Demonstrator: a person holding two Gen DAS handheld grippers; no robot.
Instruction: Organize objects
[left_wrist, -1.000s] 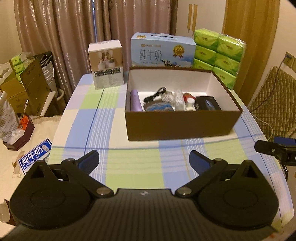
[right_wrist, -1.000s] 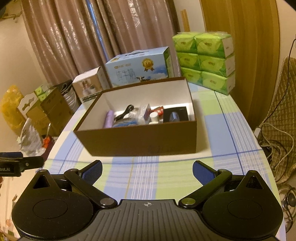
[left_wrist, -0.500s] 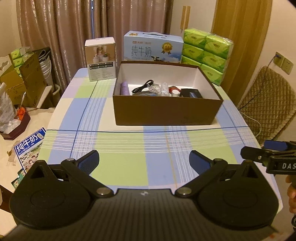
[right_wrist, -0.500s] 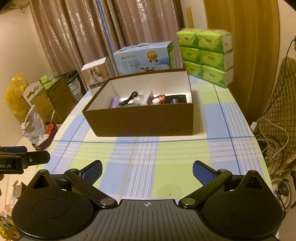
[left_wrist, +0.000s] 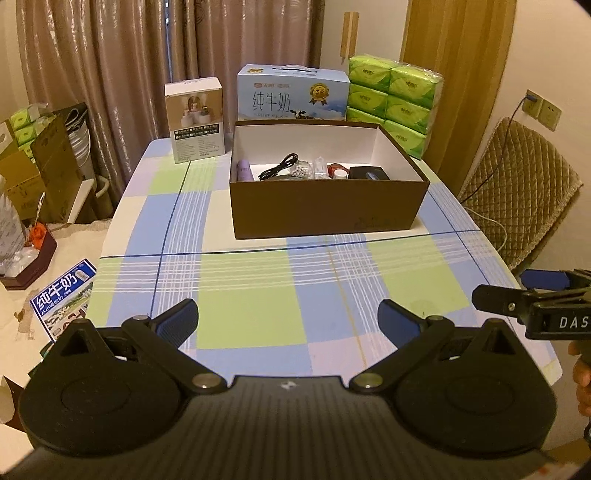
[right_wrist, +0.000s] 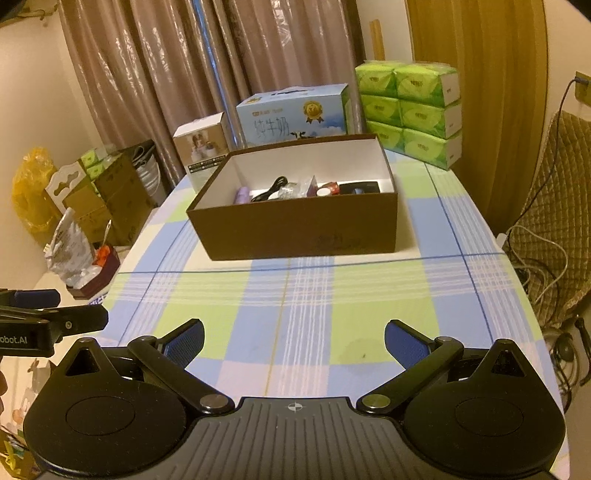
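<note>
Tablecloth (left_wrist: 258, 314): blue/green/white check with thin white stripes. Box (left_wrist: 325, 210): brown outside, white inside. Tube (left_wrist: 244, 170) in it: lilac. Cable (left_wrist: 279, 168): black. Milk carton (left_wrist: 291, 98): light blue. Tissue packs (left_wrist: 395, 96): bright green. Curtains (left_wrist: 147, 55): shiny brown. Gripper pads (left_wrist: 183, 319): blue.

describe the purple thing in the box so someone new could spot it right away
On the checked tablecloth stands an open brown box with a white inside. A row of small items lies along its floor. The purple tube is the leftmost one, lying against the left wall beside a coiled black cable, and is the only pale purple item there.
</note>
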